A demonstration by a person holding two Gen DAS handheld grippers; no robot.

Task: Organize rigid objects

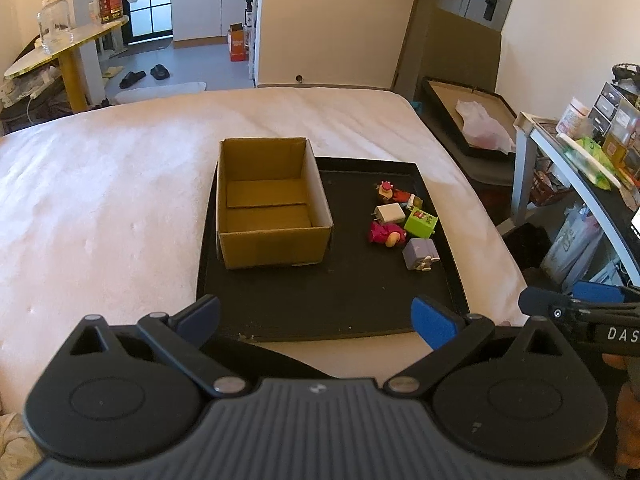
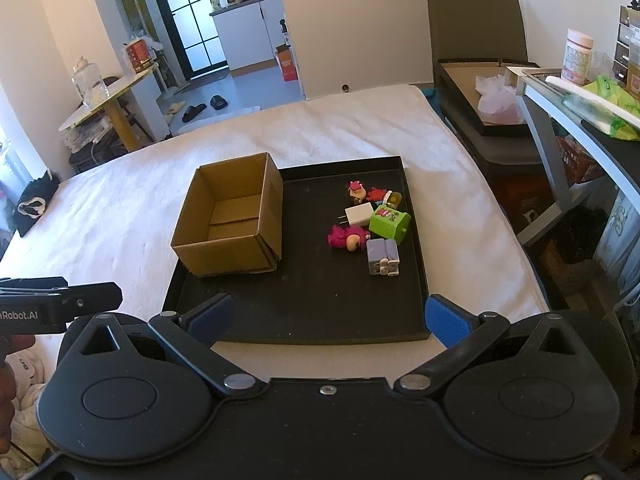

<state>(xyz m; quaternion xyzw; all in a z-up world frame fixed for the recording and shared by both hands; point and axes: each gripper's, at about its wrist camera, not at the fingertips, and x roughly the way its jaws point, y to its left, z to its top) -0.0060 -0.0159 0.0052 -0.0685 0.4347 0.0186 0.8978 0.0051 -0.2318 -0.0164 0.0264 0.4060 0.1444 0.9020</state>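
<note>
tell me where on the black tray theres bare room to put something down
Free: the near strip of the black tray, between the cardboard box and the front rim, and the lane between box and toys. The box inside is bare too. Crowded: the right side, around the white charger, green cube and purple cube.

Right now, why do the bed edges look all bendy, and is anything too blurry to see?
In the left wrist view the fisheye lens curves the bed and darkens the corners; the cardboard box and tray stay sharp. In the right wrist view the bend is the same, the small toys are clear, and daylight brightens the glass door behind.
</note>
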